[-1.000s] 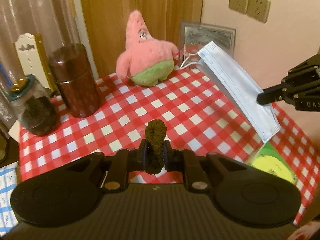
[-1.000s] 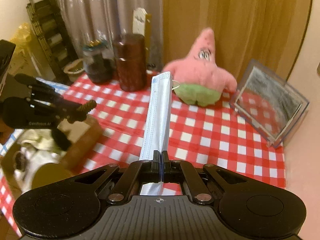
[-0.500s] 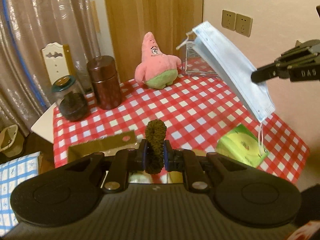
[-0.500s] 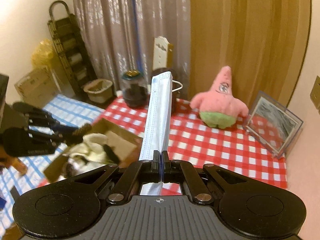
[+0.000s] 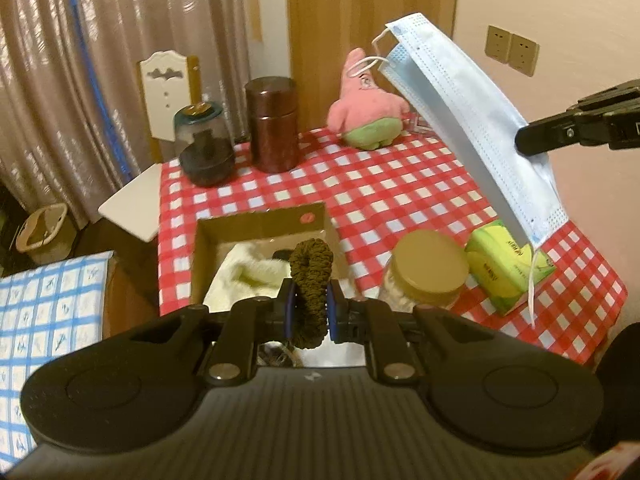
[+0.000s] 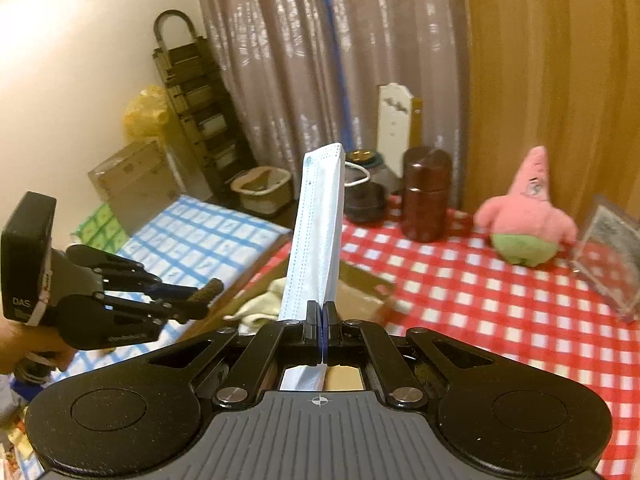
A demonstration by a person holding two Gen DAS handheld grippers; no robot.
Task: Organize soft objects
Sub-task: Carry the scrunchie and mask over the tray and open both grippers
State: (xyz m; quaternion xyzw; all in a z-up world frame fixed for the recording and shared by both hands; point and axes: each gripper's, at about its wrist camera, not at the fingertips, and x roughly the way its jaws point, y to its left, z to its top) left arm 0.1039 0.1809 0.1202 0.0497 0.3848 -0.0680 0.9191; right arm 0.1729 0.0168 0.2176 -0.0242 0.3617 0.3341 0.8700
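My left gripper [image 5: 311,309] is shut on a dark olive scrunchie [image 5: 312,280], held above an open cardboard box [image 5: 260,222] that has a cream fluffy cloth [image 5: 244,276] inside. My right gripper [image 6: 320,316] is shut on a light blue face mask [image 6: 318,236], which sticks up stiffly in front of it. In the left wrist view the mask [image 5: 468,120] hangs from the right gripper [image 5: 524,142] over the table's right side. The right wrist view shows the left gripper [image 6: 208,292] with the scrunchie beside the box [image 6: 360,292]. A pink starfish plush [image 5: 366,110] sits at the table's back.
On the red checked tablecloth [image 5: 380,188] stand a brown canister [image 5: 272,124], a dark glass jar [image 5: 204,148], a tan-lidded jar [image 5: 426,276], a green tissue pack [image 5: 504,264] and a clear frame [image 6: 612,252]. A blue checked cloth [image 5: 44,320] lies left of the table.
Both grippers have pulled back and risen from the table, each still holding its item. The cardboard box, the tan-lidded jar and the tissue pack have come into view below.
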